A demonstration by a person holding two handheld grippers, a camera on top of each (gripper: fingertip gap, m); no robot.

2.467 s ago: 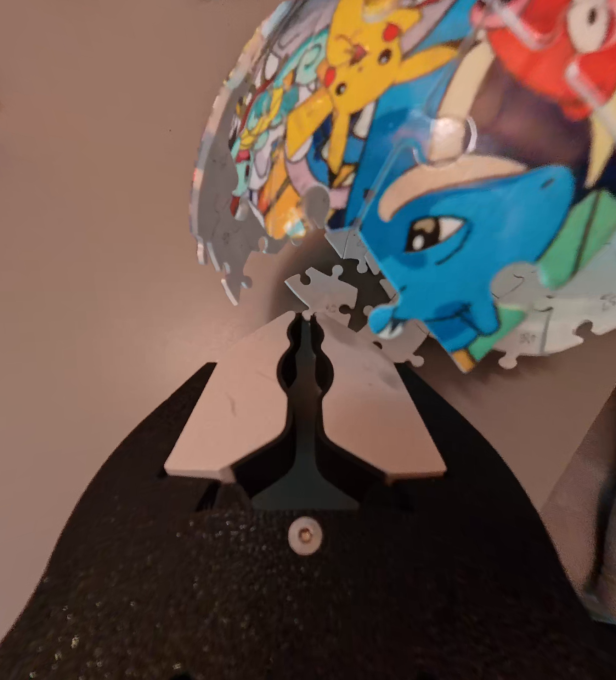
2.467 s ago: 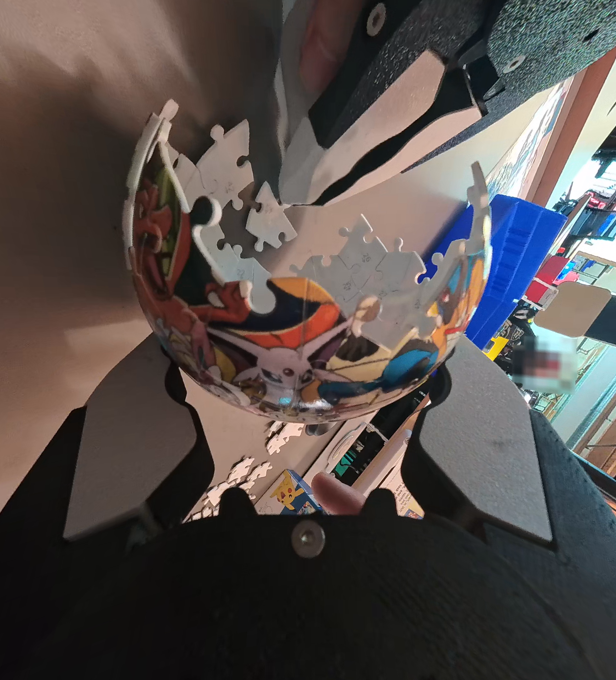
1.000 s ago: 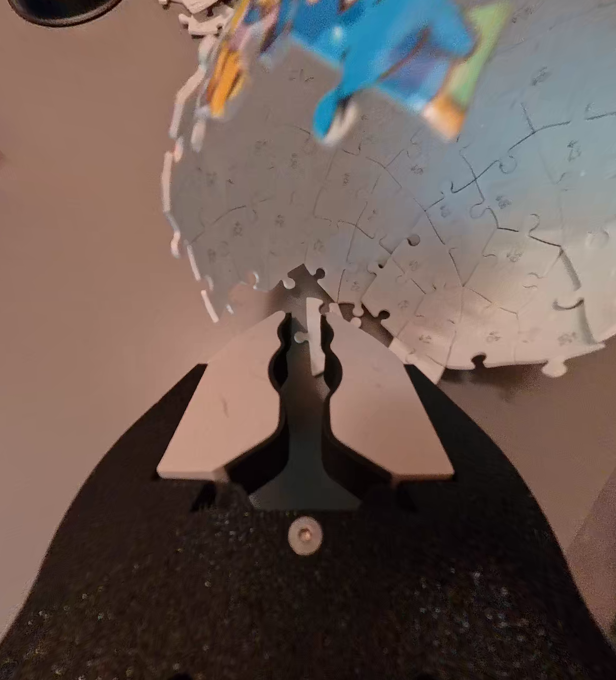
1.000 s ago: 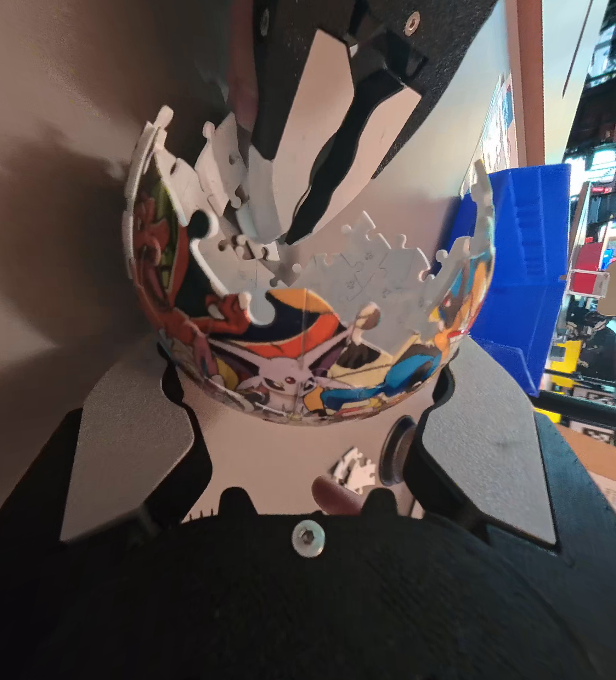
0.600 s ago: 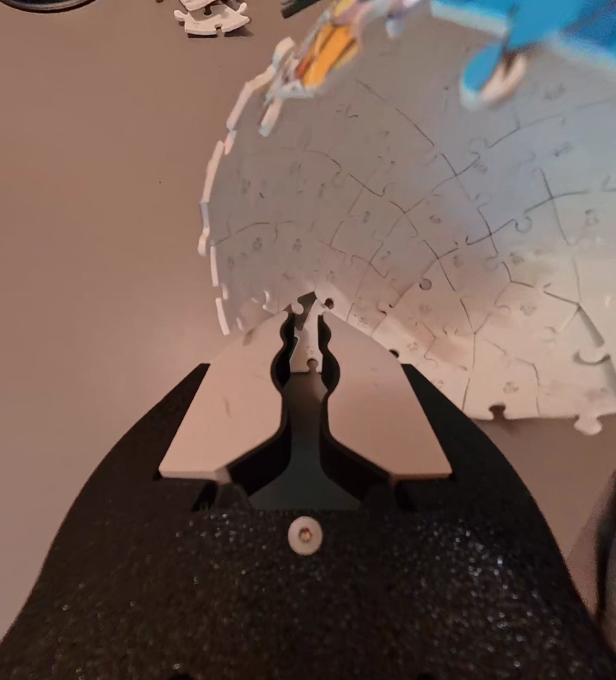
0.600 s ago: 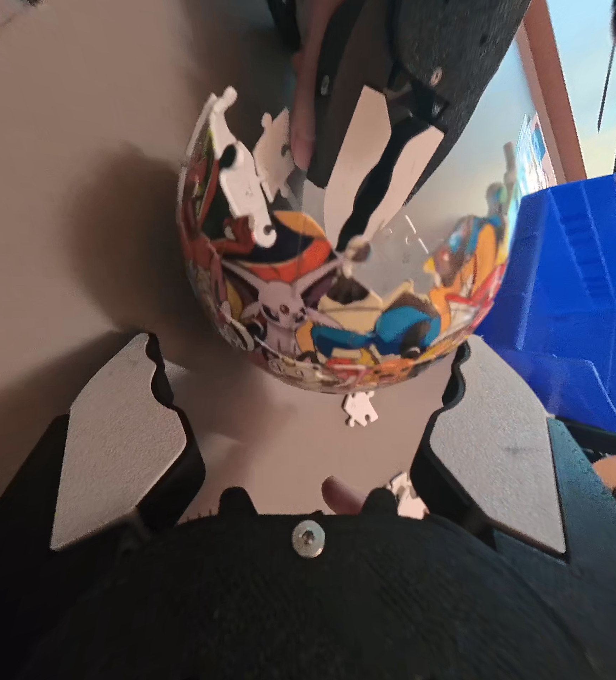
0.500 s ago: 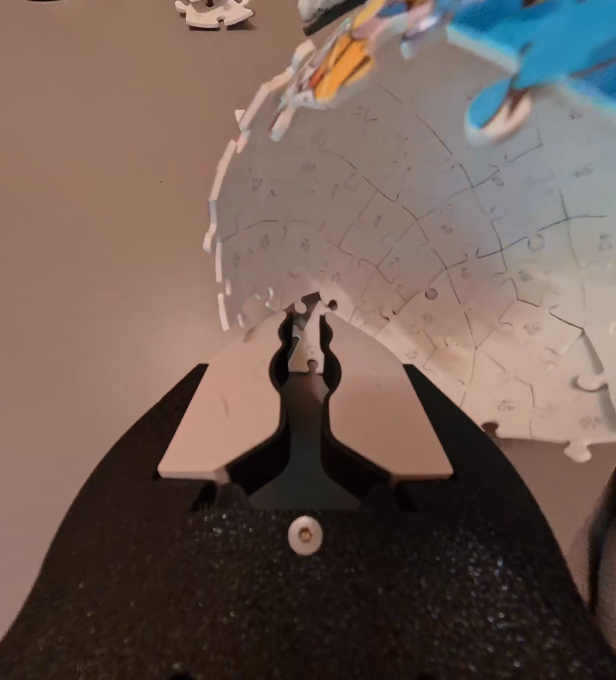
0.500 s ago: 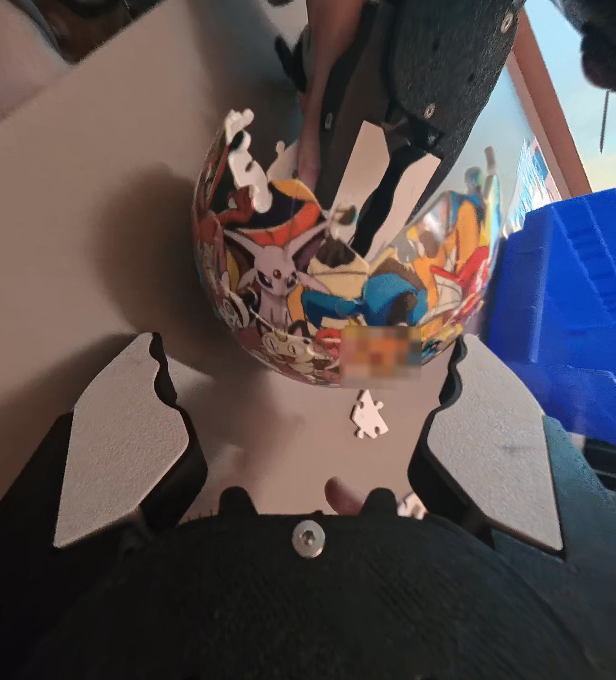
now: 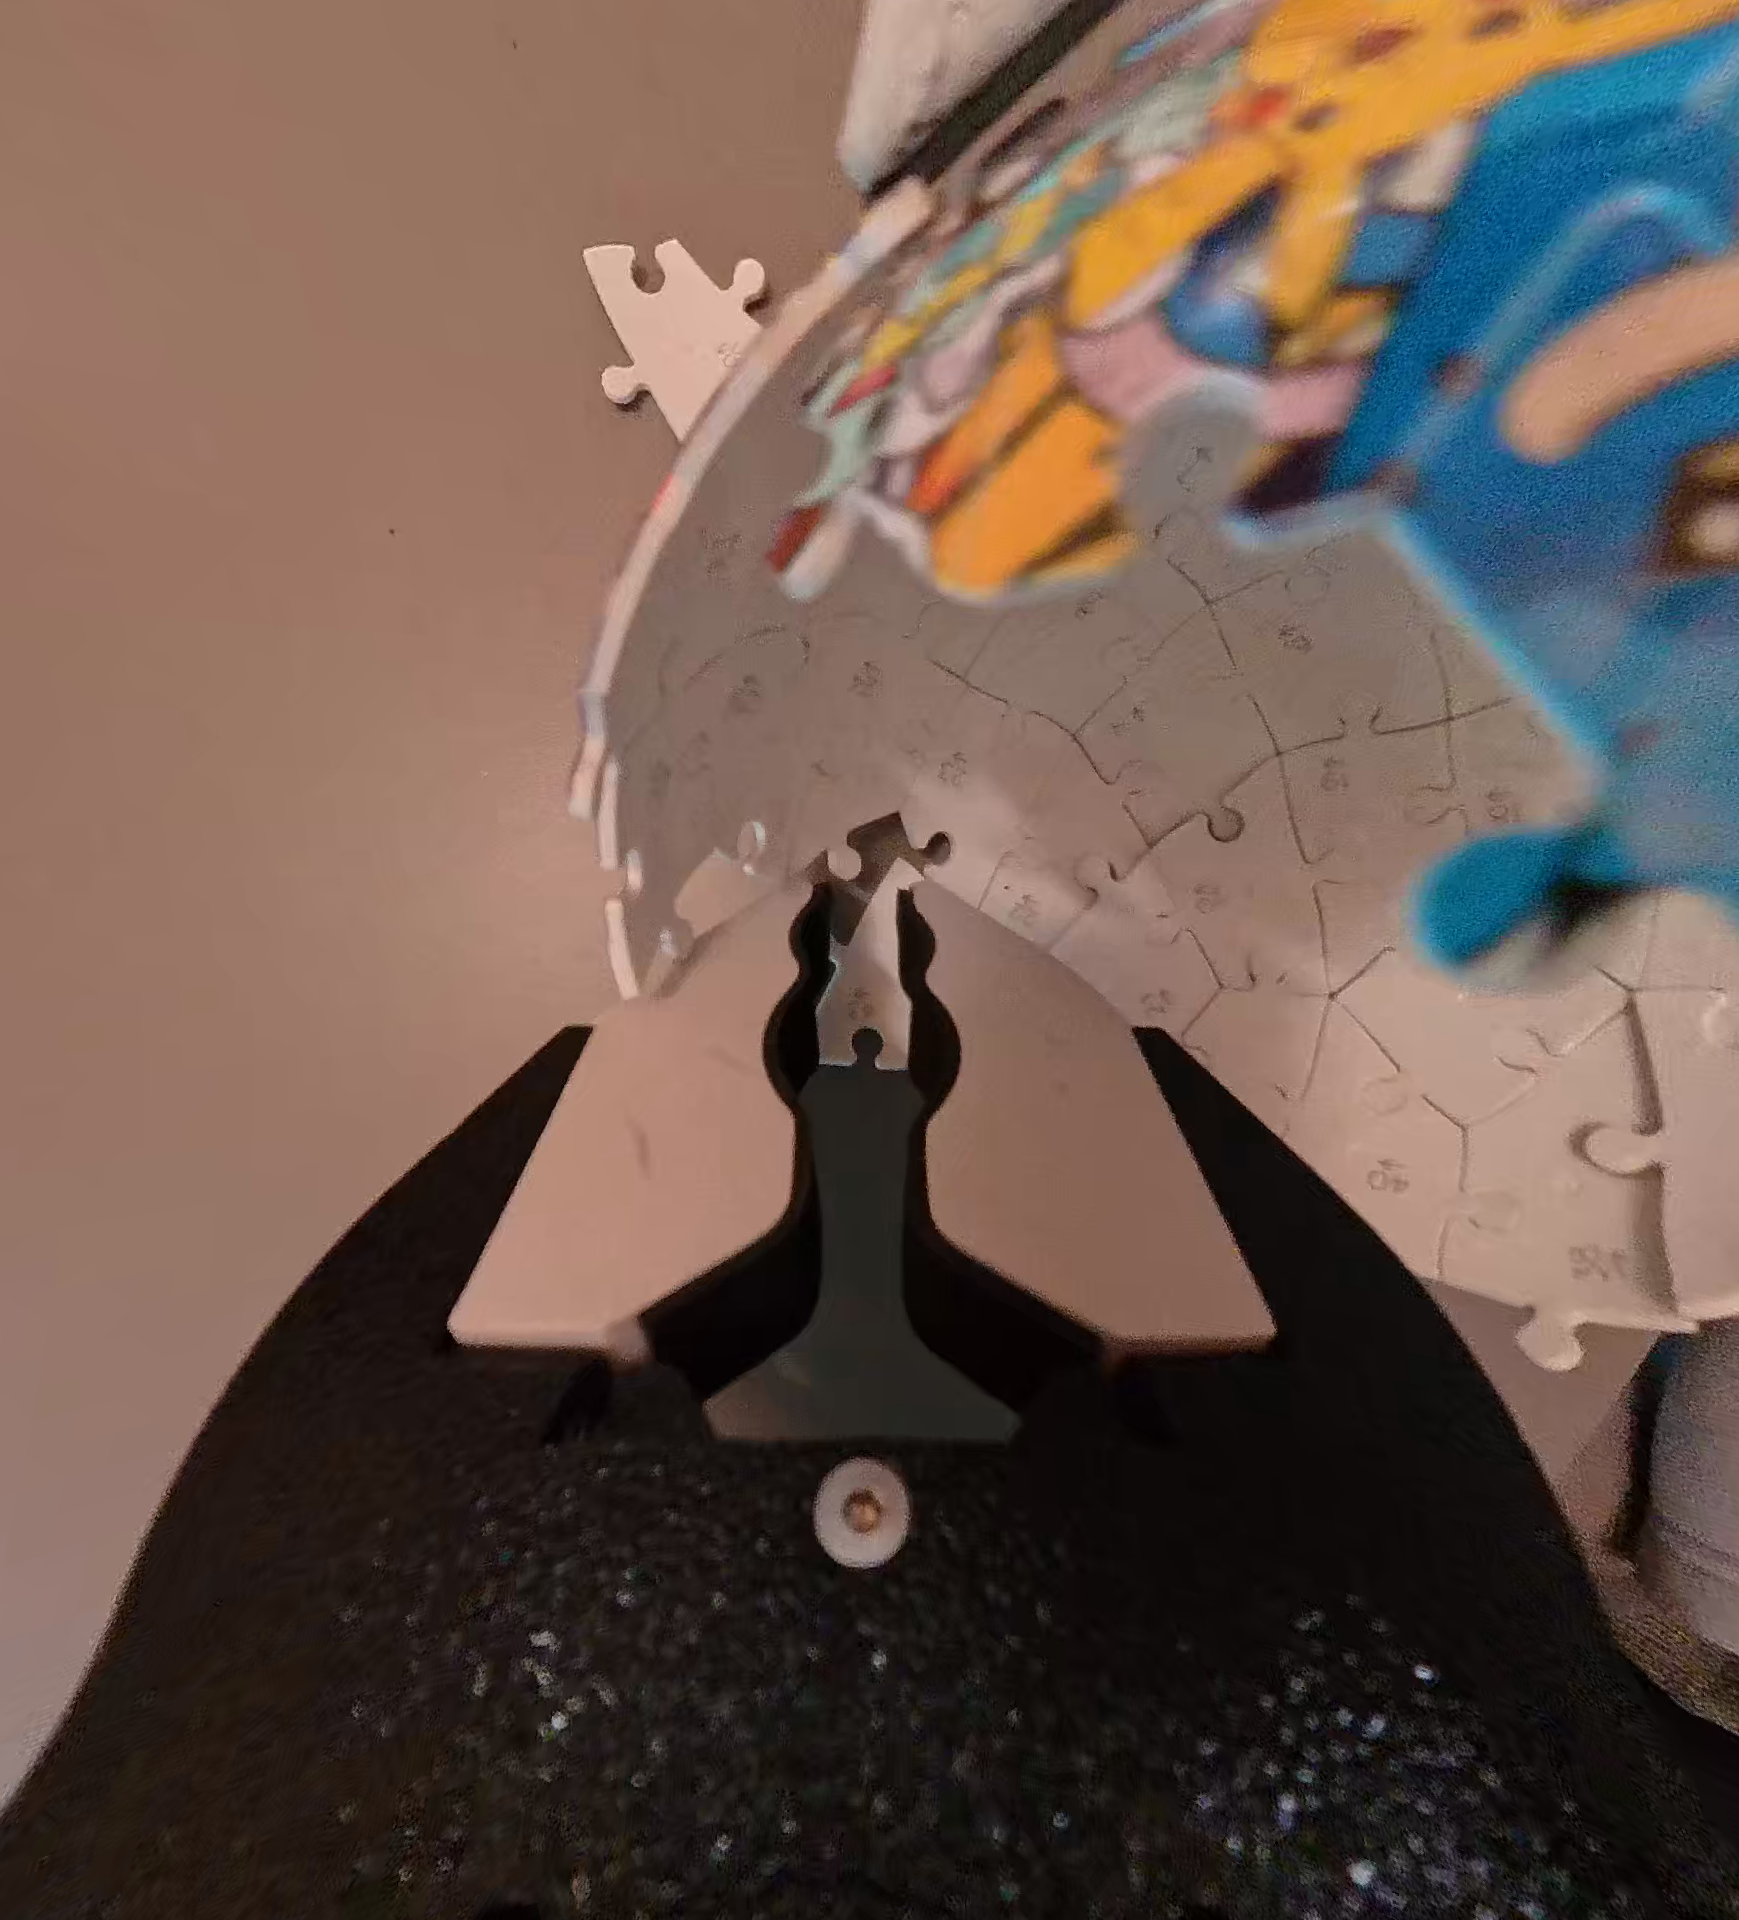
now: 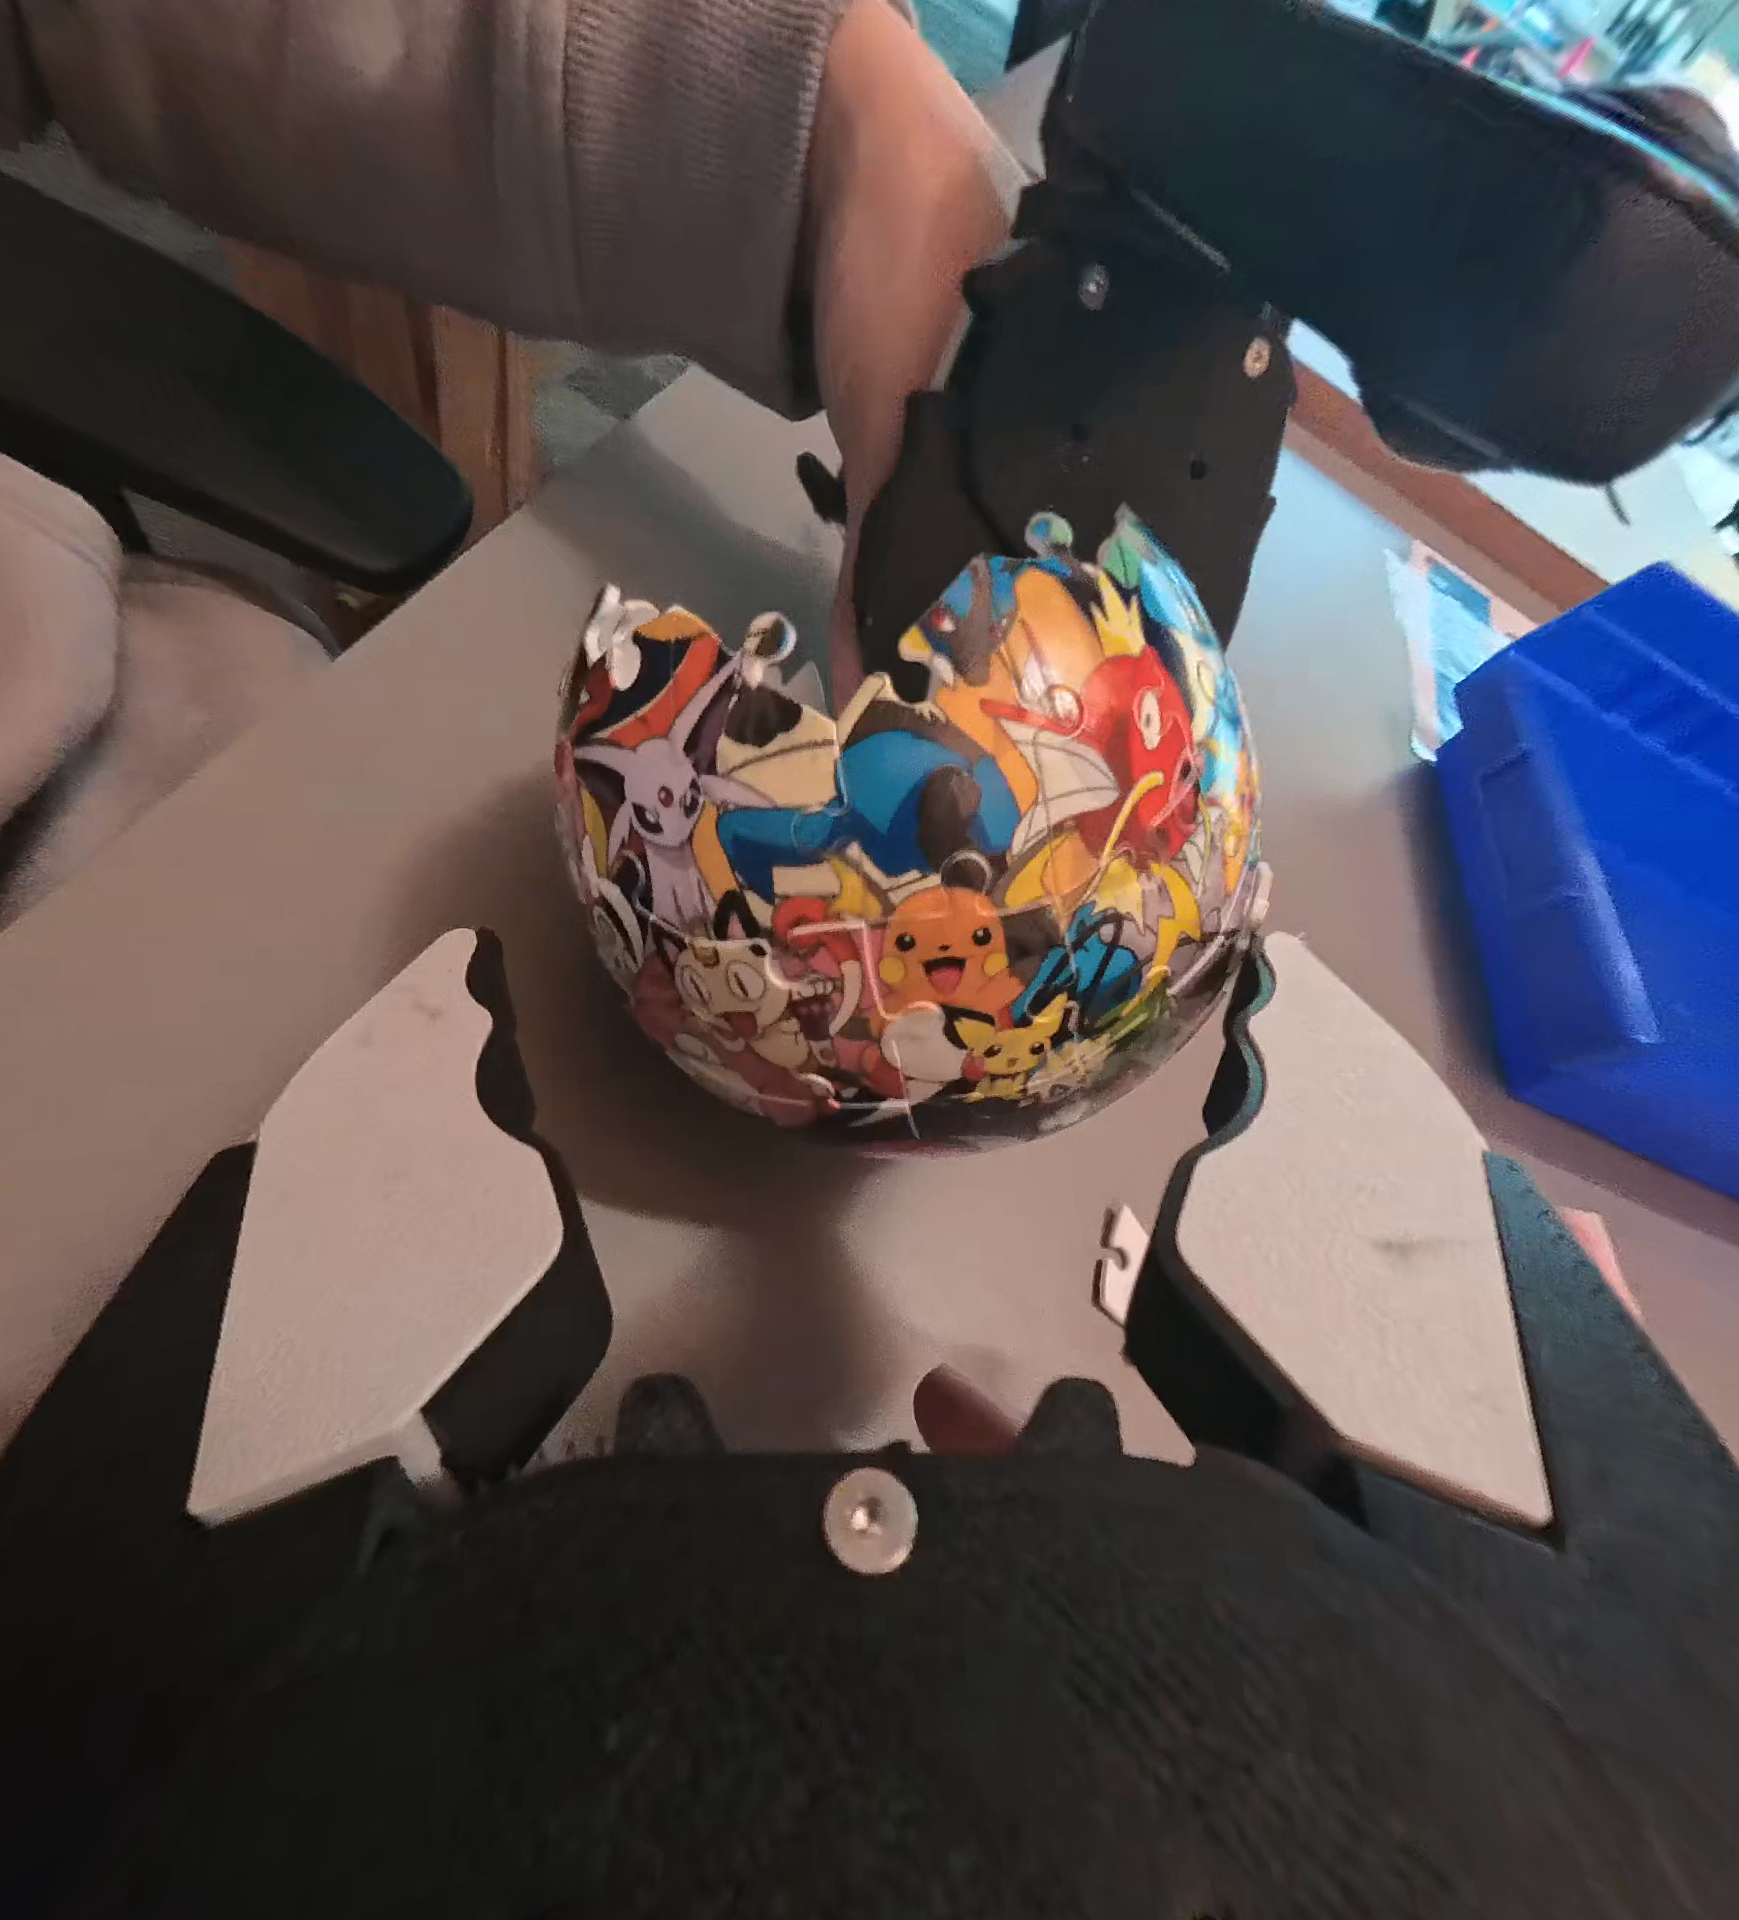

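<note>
While the left gripper (image 9: pixel 863 914) pinches one white puzzle piece (image 9: pixel 863 971) against one puzzle ball (image 10: pixel 906 842), the right gripper (image 10: pixel 870 1049) gapes wide, empty. One loose piece (image 10: pixel 1119 1262) lies near one blue bin (image 10: pixel 1654 873).

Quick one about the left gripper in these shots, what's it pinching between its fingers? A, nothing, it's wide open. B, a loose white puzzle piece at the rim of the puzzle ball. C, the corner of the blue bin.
B: the left gripper is shut on a white puzzle piece, its tip at the jagged rim of the puzzle ball.

Glossy puzzle ball (image 10: pixel 906 862), grainy black tool (image 9: pixel 860 914)
</note>
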